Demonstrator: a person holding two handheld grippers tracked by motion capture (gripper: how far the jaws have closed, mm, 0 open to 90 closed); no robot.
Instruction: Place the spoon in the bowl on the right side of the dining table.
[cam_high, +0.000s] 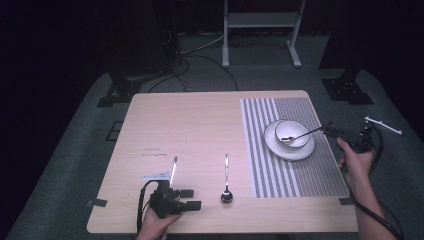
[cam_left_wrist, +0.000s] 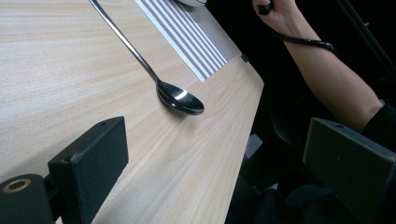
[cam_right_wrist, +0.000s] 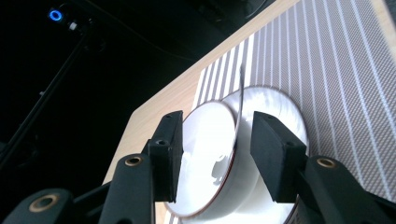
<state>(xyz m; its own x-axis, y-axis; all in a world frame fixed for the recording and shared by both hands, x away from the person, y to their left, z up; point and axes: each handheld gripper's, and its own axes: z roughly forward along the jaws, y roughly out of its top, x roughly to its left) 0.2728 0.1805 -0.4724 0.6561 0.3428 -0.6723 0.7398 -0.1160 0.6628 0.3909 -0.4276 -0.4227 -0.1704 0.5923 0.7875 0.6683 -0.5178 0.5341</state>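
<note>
A white bowl (cam_high: 299, 126) sits on a white plate (cam_high: 280, 148) on the striped placemat (cam_high: 310, 172). A spoon (cam_high: 301, 135) rests in the bowl with its handle pointing right. My right gripper (cam_high: 328, 131) is at that handle's end, open. In the right gripper view the thin handle (cam_right_wrist: 240, 93) stands between the jaws of this gripper (cam_right_wrist: 217, 126), untouched, over the bowl (cam_right_wrist: 205, 154). A second spoon (cam_high: 226, 182) lies on the bare wood. My left gripper (cam_high: 196, 198) rests open near the front edge, left of that spoon (cam_left_wrist: 180, 98), with nothing between the jaws (cam_left_wrist: 217, 140).
A thin metal utensil (cam_high: 173, 170) and a white label (cam_high: 156, 175) lie just beyond my left gripper. The wooden table (cam_high: 190, 120) stands on grey carpet, with stands and cables behind it. The person's right forearm (cam_left_wrist: 327, 74) hangs off the table's right edge.
</note>
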